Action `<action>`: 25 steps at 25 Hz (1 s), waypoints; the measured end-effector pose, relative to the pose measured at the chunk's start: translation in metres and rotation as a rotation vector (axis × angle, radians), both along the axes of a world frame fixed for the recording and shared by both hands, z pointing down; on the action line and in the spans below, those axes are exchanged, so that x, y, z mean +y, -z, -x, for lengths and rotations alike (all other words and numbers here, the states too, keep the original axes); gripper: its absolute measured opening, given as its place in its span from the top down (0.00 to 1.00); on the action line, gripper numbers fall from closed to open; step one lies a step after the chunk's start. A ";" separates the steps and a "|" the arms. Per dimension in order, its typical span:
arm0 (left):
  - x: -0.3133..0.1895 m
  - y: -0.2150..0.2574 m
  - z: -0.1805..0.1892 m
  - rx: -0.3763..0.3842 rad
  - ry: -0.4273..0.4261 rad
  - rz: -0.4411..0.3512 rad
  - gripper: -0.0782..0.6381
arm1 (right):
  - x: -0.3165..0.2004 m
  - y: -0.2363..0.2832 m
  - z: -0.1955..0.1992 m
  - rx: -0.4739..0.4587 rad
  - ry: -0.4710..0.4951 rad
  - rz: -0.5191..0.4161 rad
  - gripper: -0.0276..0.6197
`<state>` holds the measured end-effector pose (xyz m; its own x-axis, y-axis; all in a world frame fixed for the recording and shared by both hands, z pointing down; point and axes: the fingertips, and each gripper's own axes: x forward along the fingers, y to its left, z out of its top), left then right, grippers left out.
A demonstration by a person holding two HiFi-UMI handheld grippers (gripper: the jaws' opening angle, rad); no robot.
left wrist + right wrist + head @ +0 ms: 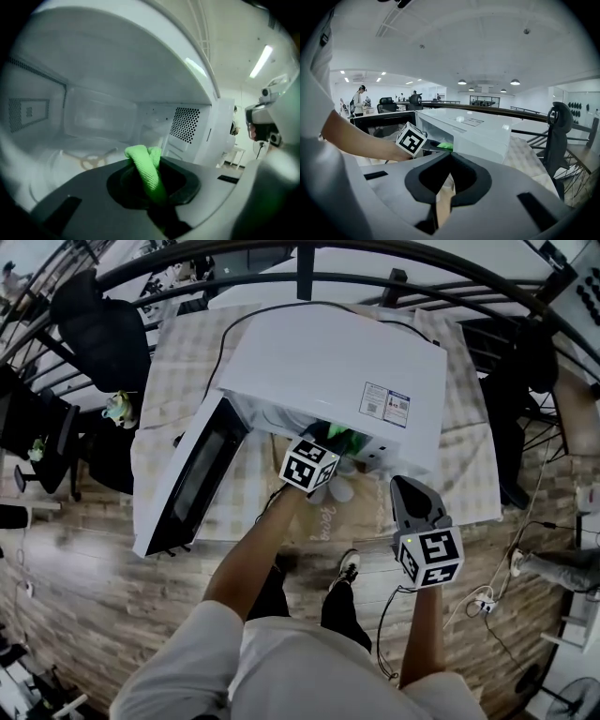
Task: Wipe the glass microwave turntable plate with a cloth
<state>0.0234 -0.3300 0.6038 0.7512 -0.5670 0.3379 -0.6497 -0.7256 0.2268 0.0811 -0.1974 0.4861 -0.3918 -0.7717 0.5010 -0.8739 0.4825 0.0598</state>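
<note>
The white microwave [337, 371] stands on the table with its door [192, 479] swung open to the left. My left gripper [330, 448] reaches into the cavity mouth, shut on a bright green cloth [343, 439]. In the left gripper view the cloth [146, 168] is bunched between the jaws of the left gripper [147, 161]. Beyond it, low in the cavity, lies the glass turntable plate [51, 171], faint and blurred, with the roller ring [90, 160] showing through. My right gripper [405, 486] hangs in front of the table, shut on nothing, as the right gripper [443, 176] view confirms.
A checked tablecloth [178, 371] covers the table. A power cord [220, 352] runs behind the microwave. Black office chairs [98, 329] and a curved black railing [309, 254] ring the table. The person's shoes [349, 565] stand on the wooden floor [94, 606] with cables nearby.
</note>
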 end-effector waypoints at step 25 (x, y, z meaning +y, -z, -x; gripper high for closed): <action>-0.045 -0.033 0.093 -0.294 0.245 0.033 0.81 | 0.002 0.010 -0.009 0.000 -0.047 -0.026 0.93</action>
<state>-0.0694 -0.3746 0.6371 0.4626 -0.7033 0.5398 -0.8440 -0.5357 0.0253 0.0898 -0.1955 0.4758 -0.3549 -0.8020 0.4805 -0.8954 0.4394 0.0721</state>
